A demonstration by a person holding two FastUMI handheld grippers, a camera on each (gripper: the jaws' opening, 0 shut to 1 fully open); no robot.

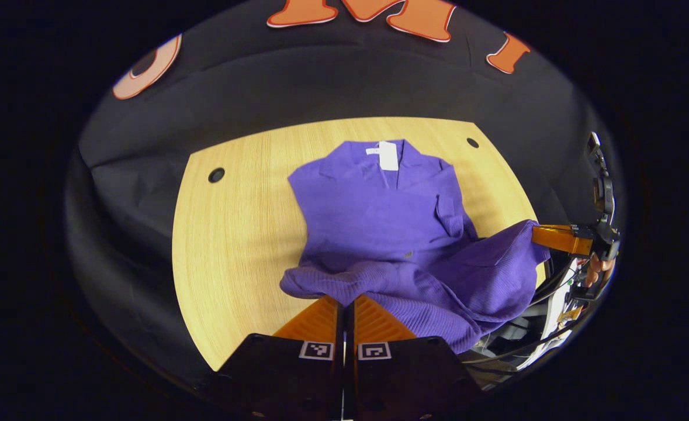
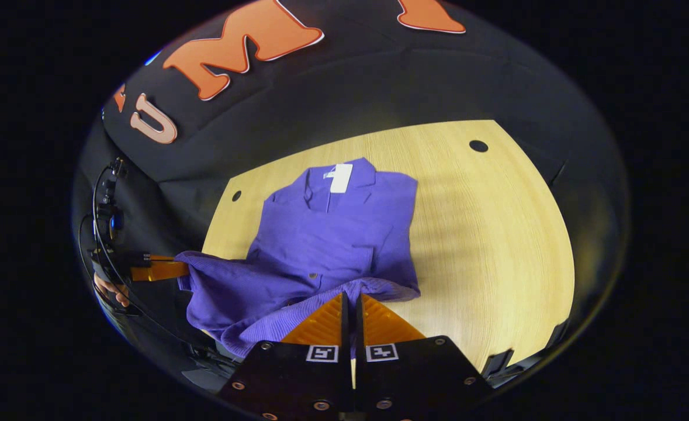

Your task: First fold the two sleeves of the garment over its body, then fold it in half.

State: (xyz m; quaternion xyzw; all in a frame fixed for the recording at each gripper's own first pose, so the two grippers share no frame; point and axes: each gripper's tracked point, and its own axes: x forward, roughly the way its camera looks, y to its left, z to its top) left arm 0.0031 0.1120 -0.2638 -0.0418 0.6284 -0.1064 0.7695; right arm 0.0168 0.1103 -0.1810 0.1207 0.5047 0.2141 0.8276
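Sleeves seemingly folded; garment [image 1: 379, 216] hem is pinched by both grippers' [image 1: 347, 304] [image 2: 351, 303] fingers, to be carried toward twelve o'clock over desk [image 1: 233, 234].

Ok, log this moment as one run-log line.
stage: half-fold | left tool: shut on hem | right tool: shut on hem | garment: purple, sleeves folded in, hem lifted off table
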